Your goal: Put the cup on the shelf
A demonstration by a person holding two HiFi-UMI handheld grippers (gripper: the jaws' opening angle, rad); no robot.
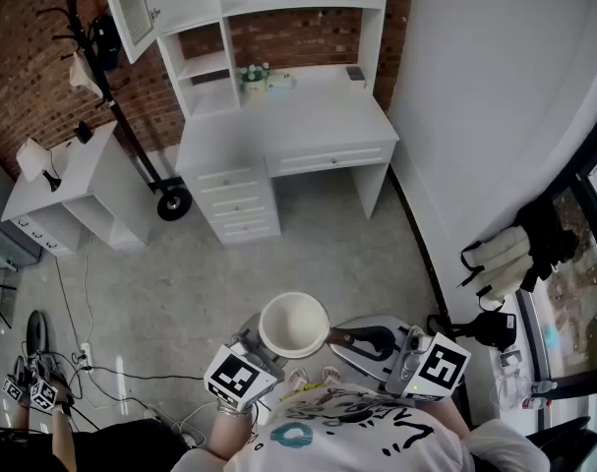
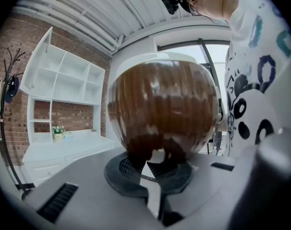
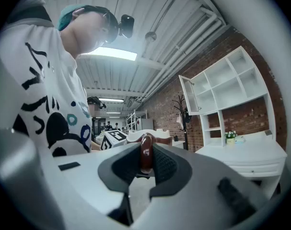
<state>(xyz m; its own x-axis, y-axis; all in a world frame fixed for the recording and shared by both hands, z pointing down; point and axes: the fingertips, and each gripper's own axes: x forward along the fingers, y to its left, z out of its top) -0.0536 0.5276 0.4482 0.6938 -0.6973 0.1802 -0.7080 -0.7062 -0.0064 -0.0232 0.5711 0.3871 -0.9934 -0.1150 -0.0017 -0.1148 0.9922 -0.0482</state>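
— Starting at the left of the head view, what is noted?
— A coat stand (image 1: 101, 57) is recorded at the upper left, against the brick wall. Just right of it, at top centre, the white shelf (image 1: 205, 67) is seen above a desk (image 1: 318, 126). Its bays are largely bare, and a small plant (image 1: 252, 79) stands on the desk top. All of this lies well apart from the person.
— And the left gripper (image 1: 256, 336)?
— It is seen left of centre at the bottom. Its jaws are drawn nearly together and clamped on the lowest part of the cup (image 1: 294, 324); the brown body fills the middle of the left gripper view. The hold is judged to be low so that the weight is carried.
— The cup itself?
— It is held upright at lower centre, mouth up and white inside, close before the person's chest. Nothing is seen in it.
— The right gripper (image 1: 369, 341)?
— It is seen just right of the cup, with its jaws pinched on the brown handle (image 1: 349, 339). This second hold is judged to keep the cup from turning or tipping while carried.
— Progress?
— Placing is judged not yet begun; open floor lies between cup and shelf.
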